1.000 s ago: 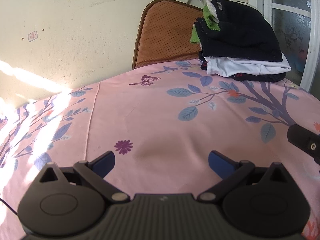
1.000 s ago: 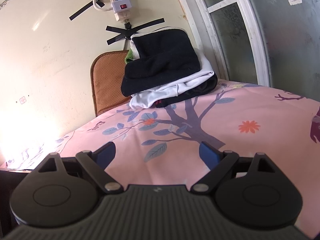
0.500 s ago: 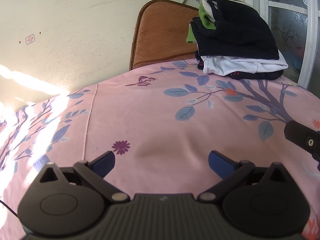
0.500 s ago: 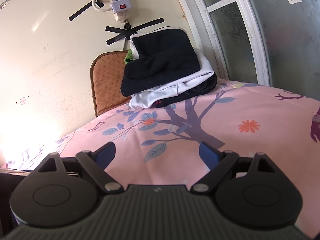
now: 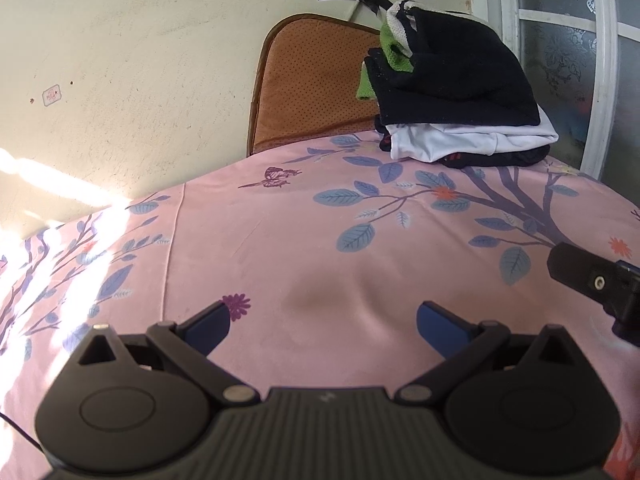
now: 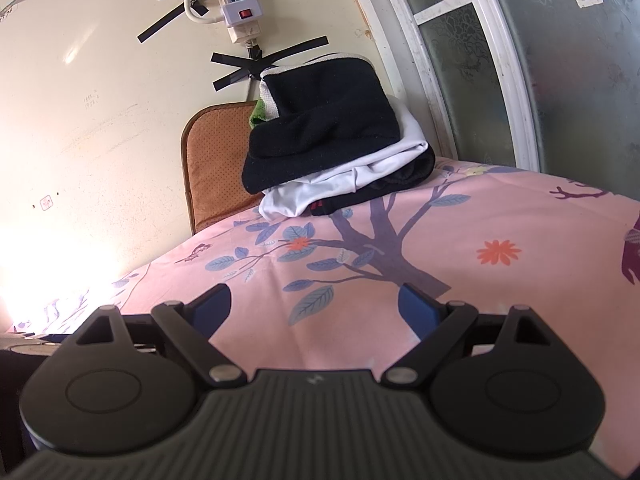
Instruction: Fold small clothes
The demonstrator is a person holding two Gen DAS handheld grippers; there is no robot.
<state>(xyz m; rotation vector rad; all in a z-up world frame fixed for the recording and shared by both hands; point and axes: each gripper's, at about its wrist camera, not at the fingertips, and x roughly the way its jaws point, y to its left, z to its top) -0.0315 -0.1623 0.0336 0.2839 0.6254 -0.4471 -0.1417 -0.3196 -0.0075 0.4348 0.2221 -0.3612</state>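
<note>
Both tools parted and empty: left tool (image 5: 322, 322) over bare pink cloth, right tool (image 6: 314, 306) likewise, nothing between the blue pads of either. Small clothes all in one stack (image 6: 332, 148) at the far end of the tabletop (image 5: 280, 240), pushed up against the wall and the window frame (image 6: 496, 80), well apart from both tools; black piece (image 5: 452, 80) on top, white piece (image 5: 472, 138) under it, a darker one at the bottom, a bit of green (image 5: 390, 50) on the wall side. Probable risks from here: a pinch on the top black layer alone likely to drag the white one along and tip the whole leaning stack; a low reach likely to catch the loose floral cover (image 6: 500, 220) and bunch it up with the garment; a wide swing near the corner likely to snag the taped cable under the power strip (image 6: 240, 12). Seen only from the right wrist: the power strip and its plug, the larger run of frosted window panes, a dark edge low at the left beyond the cover. Seen only from the left wrist: part of the other tool's black body at the right edge, the bright sun patch (image 5: 52, 248) across the cover's left side, the seam running down the cloth. Orange chair back (image 5: 304, 88) behind the stack visible from both.
</note>
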